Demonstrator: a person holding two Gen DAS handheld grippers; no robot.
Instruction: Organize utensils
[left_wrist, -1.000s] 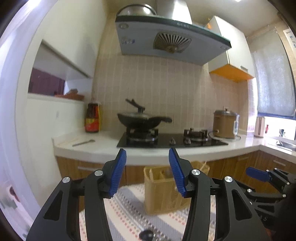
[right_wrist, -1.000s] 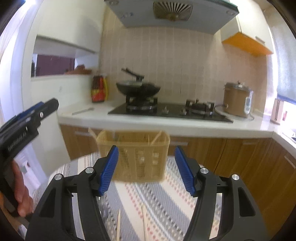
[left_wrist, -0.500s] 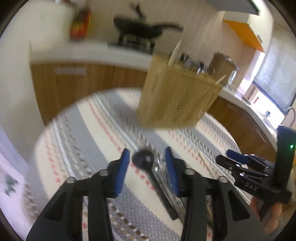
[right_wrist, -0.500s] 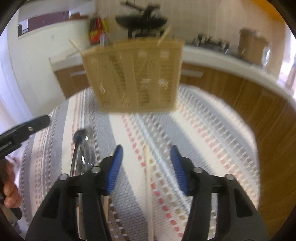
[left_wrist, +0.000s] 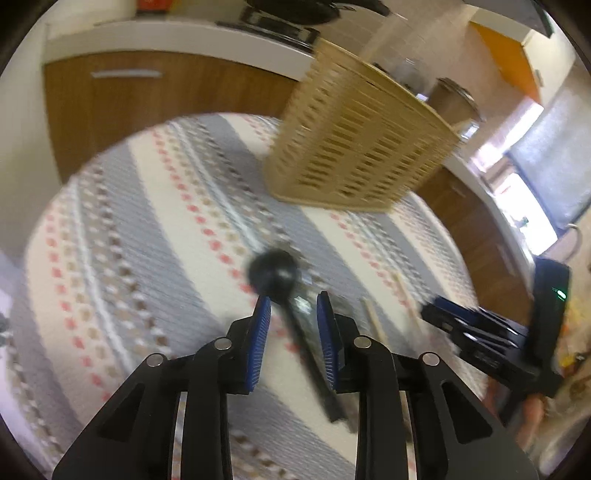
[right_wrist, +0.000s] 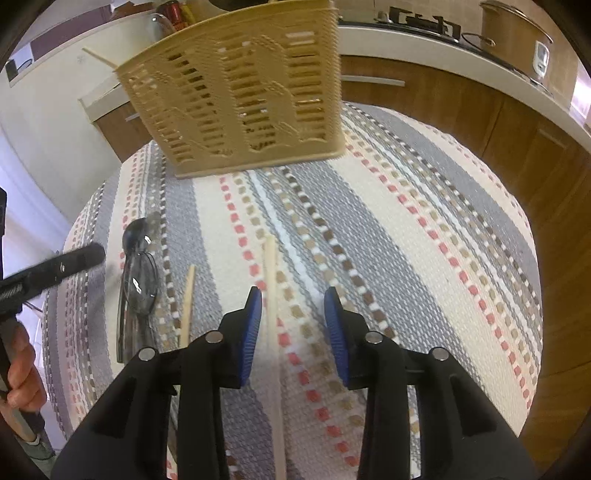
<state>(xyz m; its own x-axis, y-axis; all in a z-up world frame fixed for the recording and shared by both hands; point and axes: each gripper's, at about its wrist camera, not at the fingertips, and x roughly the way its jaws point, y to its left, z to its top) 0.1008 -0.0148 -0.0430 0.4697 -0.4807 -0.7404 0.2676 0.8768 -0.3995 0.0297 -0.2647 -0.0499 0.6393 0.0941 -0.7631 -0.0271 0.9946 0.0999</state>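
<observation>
1. Woven striped cloth (right_wrist: 406, 229) covered the round table, and the loose utensils lay flat on it, near the tongs, with their long axes running near to far.
2. At the far edge stood the beige slatted basket (right_wrist: 236, 92), upright, probably where the utensils belong; pale sticks showed through its slats and one poked out at its left rim, though blur made the contents hard to count.
3. The left gripper (left_wrist: 293, 310) hovered with its jaws parted around the handle of the black ladle (left_wrist: 273, 269), just behind the round bowl. The blue pads stood on either side of the handle without pressing it, so it looked released and lined up to close.
4. The right gripper (right_wrist: 293, 299) was likewise spread wide and held nothing. A chopstick (right_wrist: 271, 280) ran up between its pads, close to the left one, seemingly its chosen target.
5. A second chopstick (right_wrist: 188, 295) lay just left of that, and further left a metal spoon (right_wrist: 138, 284) rested beside the ladle.
6. Motion blur softened the left view, so I could not tell whether the pads touched the cloth. The near ends of the chopsticks and the ladle handle were cut off behind the gripper bodies.
</observation>
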